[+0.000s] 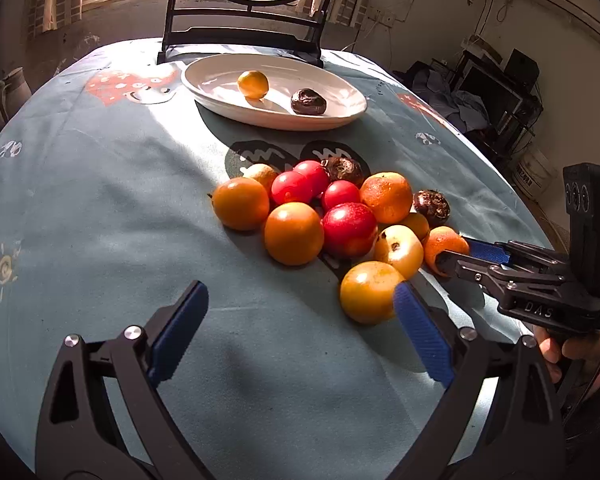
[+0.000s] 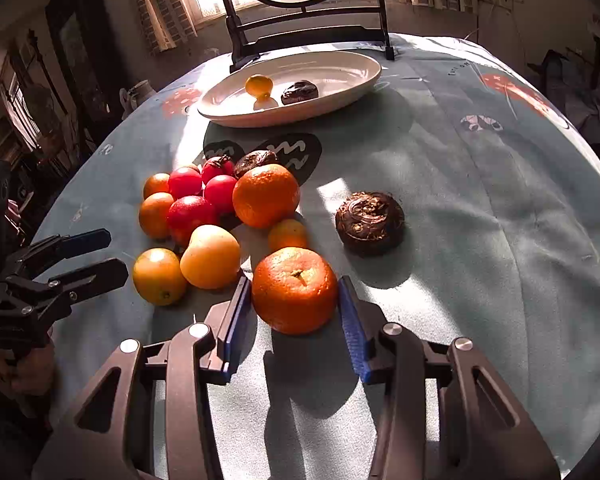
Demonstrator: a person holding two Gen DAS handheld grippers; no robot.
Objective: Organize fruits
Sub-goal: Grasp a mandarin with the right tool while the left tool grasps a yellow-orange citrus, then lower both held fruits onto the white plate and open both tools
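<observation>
A pile of fruit lies mid-table: oranges, red tomatoes [image 1: 350,228], a pale yellow pear [image 2: 210,256] and dark wrinkled fruits. A white oval plate [image 1: 340,114] at the back holds a small yellow-orange fruit [image 1: 253,84] and a dark fruit [image 1: 308,101]. My right gripper [image 2: 294,304] has its blue pads on both sides of a mandarin [image 2: 295,290] that rests on the cloth; it also shows in the left wrist view [image 1: 456,254]. My left gripper [image 1: 300,320] is open and empty, with its right pad beside a yellow-orange fruit [image 1: 370,292].
A dark wrinkled fruit [image 2: 370,222] lies alone to the right of the pile. A black stand with a round painted screen [image 1: 240,40] stands behind the plate. The table wears a blue-grey patterned cloth [image 1: 100,220]. Furniture and clutter stand beyond the table's edges.
</observation>
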